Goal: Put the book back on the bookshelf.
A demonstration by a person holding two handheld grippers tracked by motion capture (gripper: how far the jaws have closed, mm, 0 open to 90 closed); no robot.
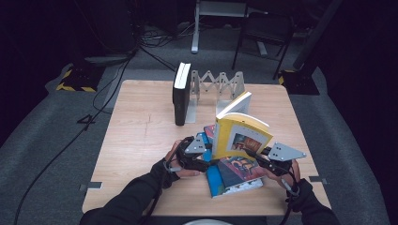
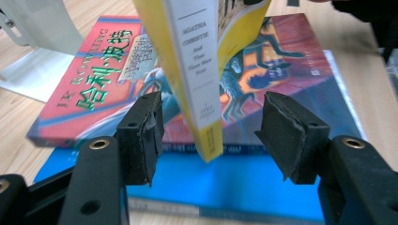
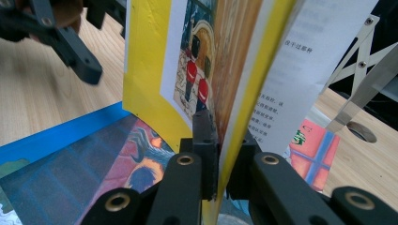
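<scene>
A yellow paperback (image 1: 239, 133) stands upright on a stack of flat books near the table's front. My right gripper (image 1: 252, 154) is shut on its front cover and pages (image 3: 145, 70), the jaws pinching the lower edge (image 3: 220, 136). My left gripper (image 1: 210, 160) is open at the book's other side. In the left gripper view the white and yellow spine (image 2: 197, 70) hangs between the jaws (image 2: 213, 126), clear of both pads. Under it lie a red-covered book (image 2: 94, 89) and a blue one (image 2: 225, 183).
A black book (image 1: 181, 93) stands upright against a metal bookend at the back. Beside it is an expanding metal rack (image 1: 218, 84), with a white book (image 1: 234, 105) leaning behind the yellow one. The wooden table (image 1: 141, 140) has bare room on the left.
</scene>
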